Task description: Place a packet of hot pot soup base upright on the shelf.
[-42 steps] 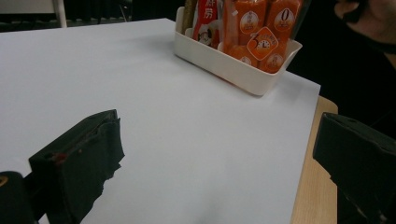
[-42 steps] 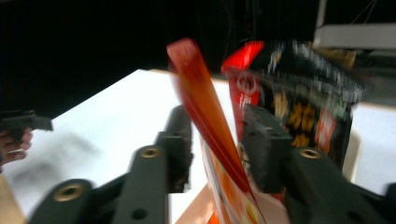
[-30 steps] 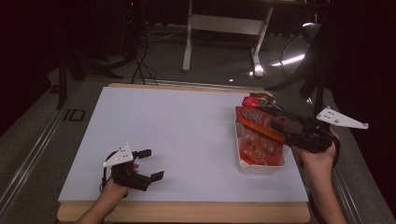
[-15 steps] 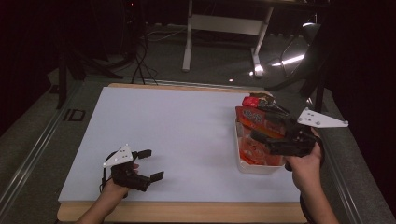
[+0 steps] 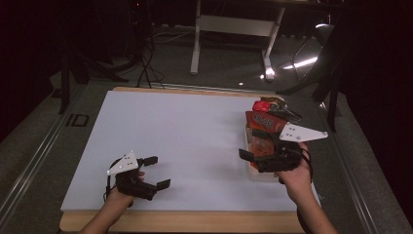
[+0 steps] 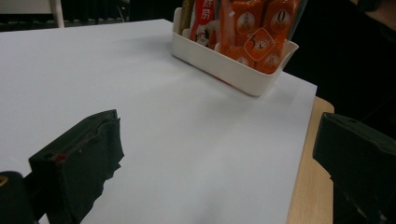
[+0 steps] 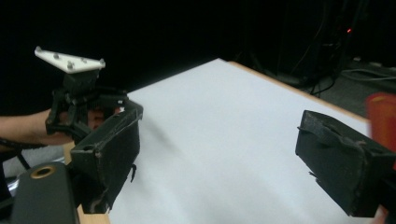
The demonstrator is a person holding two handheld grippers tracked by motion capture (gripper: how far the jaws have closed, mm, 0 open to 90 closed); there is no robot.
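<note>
Near left: left gripper [image 5: 157,171], jaws parted, empty, held over the white sheet [image 5: 195,141]. Near right: right gripper [image 5: 251,144], jaws spread, empty. Behind it: white bin [image 6: 224,65] of orange snack packets [image 6: 254,32], partly hidden; print unreadable.

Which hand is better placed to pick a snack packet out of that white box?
The right gripper, probably: its open jaws hover beside the white box of snack packets. The left gripper rests open across the table, far from it.
</note>
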